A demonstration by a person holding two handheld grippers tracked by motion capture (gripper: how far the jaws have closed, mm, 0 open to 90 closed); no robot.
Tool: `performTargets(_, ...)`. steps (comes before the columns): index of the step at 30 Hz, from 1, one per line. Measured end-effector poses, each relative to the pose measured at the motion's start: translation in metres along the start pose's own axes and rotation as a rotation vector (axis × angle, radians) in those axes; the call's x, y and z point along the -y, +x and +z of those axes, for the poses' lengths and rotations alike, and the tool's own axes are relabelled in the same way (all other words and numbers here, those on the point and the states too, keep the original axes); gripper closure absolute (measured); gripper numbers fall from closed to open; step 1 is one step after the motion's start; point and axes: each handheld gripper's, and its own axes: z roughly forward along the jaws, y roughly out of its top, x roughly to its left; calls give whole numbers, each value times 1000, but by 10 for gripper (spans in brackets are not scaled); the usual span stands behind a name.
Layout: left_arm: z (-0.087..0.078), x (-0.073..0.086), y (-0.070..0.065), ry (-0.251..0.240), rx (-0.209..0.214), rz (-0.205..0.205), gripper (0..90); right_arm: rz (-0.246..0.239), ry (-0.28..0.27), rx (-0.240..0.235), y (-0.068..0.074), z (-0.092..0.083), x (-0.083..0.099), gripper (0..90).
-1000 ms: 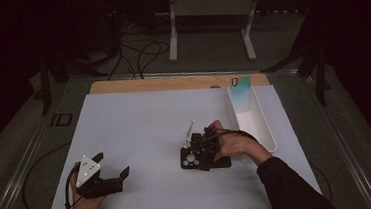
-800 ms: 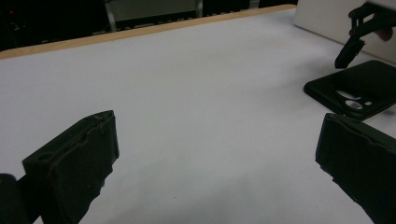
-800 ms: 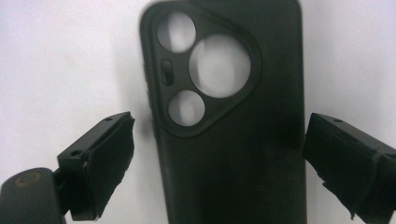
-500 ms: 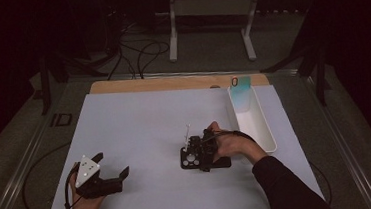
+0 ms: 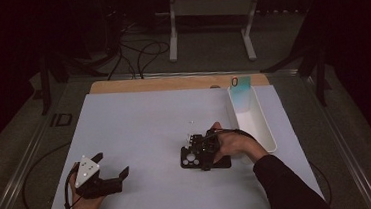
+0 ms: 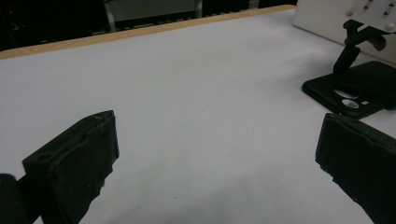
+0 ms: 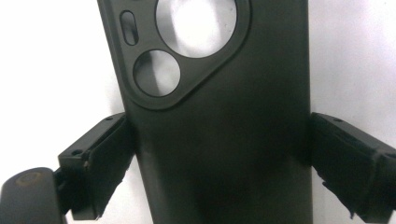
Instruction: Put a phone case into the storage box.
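Two tongs: right (image 7: 217,163) pinching phone case (image 7: 219,140); left (image 6: 219,158) spread; bin (image 5: 260,123) beside.

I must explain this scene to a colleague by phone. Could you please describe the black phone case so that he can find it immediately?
Start at the white sheet covering the table, then go to the long white tray at its right side. Just left of the tray, the black phone case lies flat between the jaws of the right tool. Its round camera cut-outs set it apart.
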Motion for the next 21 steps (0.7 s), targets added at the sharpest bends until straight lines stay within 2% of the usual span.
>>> performTargets(1,0,0,0,0,0,0,0,-27,2,6,-1,0,1,116)
performTargets(2,0,0,0,-1,1,0,0,-27,2,6,-1,0,1,116)
performTargets(3,0,0,0,-1,0,0,0,8,-4,0,2,-2,1,126)
performTargets(5,0,0,0,1,0,1,0,-7,-5,8,3,-2,2,131)
performTargets(7,1,0,0,3,0,1,0,9,-22,18,8,-5,2,141)
performTargets(10,1,0,0,2,0,3,0,5,-41,32,9,-9,2,144)
performTargets(11,1,0,0,2,0,3,0,27,-70,31,11,-15,2,144)
performTargets(12,1,0,0,3,-1,2,0,27,-70,31,11,-15,2,144)
performTargets(13,1,0,0,3,-2,2,0,40,-105,53,12,-21,3,144)
performTargets(14,1,0,0,3,-2,2,0,40,-105,53,12,-21,3,144)
performTargets(15,1,0,0,3,-3,2,0,62,-144,51,14,-28,5,144)
performTargets(16,1,0,0,2,-2,0,0,62,-144,51,14,-28,5,144)
performTargets(18,0,-1,0,2,-2,-1,0,80,-183,65,15,-34,7,143)
performTargets(19,1,-1,0,1,-2,-5,0,110,-229,71,18,-40,10,143)
performTargets(20,1,-1,0,2,-2,-6,0,110,-229,71,18,-40,10,143)
performTargets(21,0,-2,-1,-4,1,-13,0,132,-276,89,20,-47,13,143)
